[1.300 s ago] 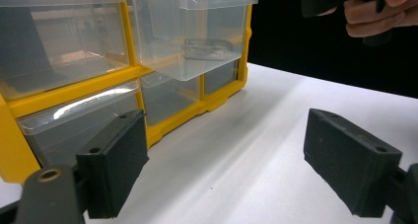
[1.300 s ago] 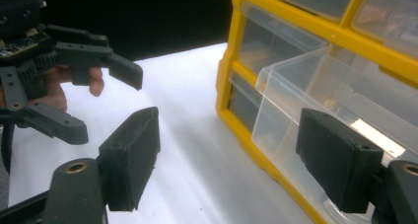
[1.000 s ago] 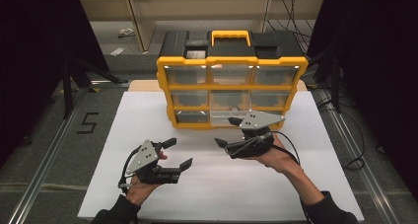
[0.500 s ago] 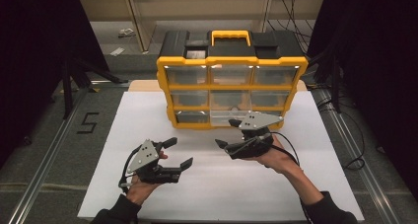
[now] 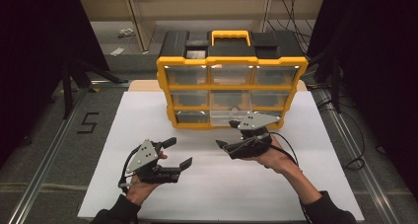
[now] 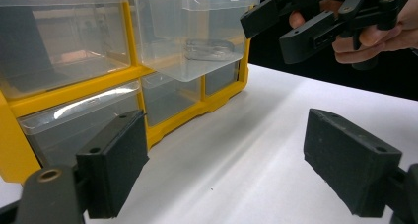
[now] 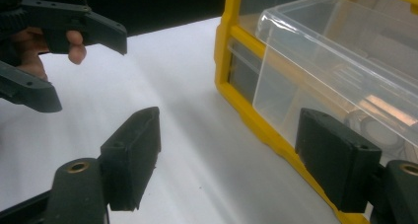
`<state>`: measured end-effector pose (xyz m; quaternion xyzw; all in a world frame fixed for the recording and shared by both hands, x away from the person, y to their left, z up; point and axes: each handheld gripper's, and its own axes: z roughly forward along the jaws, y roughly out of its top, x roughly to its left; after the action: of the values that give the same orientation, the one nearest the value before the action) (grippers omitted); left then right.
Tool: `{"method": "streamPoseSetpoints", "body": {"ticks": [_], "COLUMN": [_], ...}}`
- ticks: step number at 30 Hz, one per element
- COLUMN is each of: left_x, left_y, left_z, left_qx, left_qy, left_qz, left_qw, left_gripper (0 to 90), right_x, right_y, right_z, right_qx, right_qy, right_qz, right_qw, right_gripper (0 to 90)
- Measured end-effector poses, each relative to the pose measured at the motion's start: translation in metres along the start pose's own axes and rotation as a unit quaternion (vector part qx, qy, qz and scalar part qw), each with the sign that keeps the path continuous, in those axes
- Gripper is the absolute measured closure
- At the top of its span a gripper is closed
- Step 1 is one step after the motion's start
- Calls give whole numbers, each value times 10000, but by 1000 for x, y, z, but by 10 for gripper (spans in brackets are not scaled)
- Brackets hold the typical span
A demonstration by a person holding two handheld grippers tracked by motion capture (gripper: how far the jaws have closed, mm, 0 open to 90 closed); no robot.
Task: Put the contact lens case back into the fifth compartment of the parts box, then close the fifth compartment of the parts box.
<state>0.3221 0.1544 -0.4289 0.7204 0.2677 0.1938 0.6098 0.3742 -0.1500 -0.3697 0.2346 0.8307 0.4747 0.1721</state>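
Beside pulled-out clear drawer (image 5: 231,117), right tongs (image 5: 227,134) agape

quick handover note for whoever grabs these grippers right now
Left gripper: jaws open, empty, held above the white mat, left of centre.
Right gripper: jaws open, empty, just in front of the pulled-out drawer.
Yellow drawer organizer stands upright at the far edge of the mat. Its clear bottom-row drawer is pulled partway out; something lies inside, too blurred to identify. The other drawers sit flush.
Done: that one drawer is open.
Left: probably taking out its contents or pushing it back in; nothing is gripped yet.
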Motion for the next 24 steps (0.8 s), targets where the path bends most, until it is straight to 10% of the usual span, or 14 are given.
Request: {"method": "streamPoseSetpoints", "body": {"ticks": [12, 24], "left_x": [0, -1], "left_y": [0, 0], "left_z": [0, 0], "left_qx": [1, 9], "left_qy": [-14, -34], "left_qz": [8, 40], "left_qw": [10000, 10000], "left_gripper": [166, 166], "right_x": [-1, -6], "right_y": [-7, -10], "right_z": [8, 10], "right_qx": [132, 57], "right_qy": [-84, -389], "right_qz": [12, -14], "right_qw": [9999, 9992], "right_gripper": [317, 575]}}
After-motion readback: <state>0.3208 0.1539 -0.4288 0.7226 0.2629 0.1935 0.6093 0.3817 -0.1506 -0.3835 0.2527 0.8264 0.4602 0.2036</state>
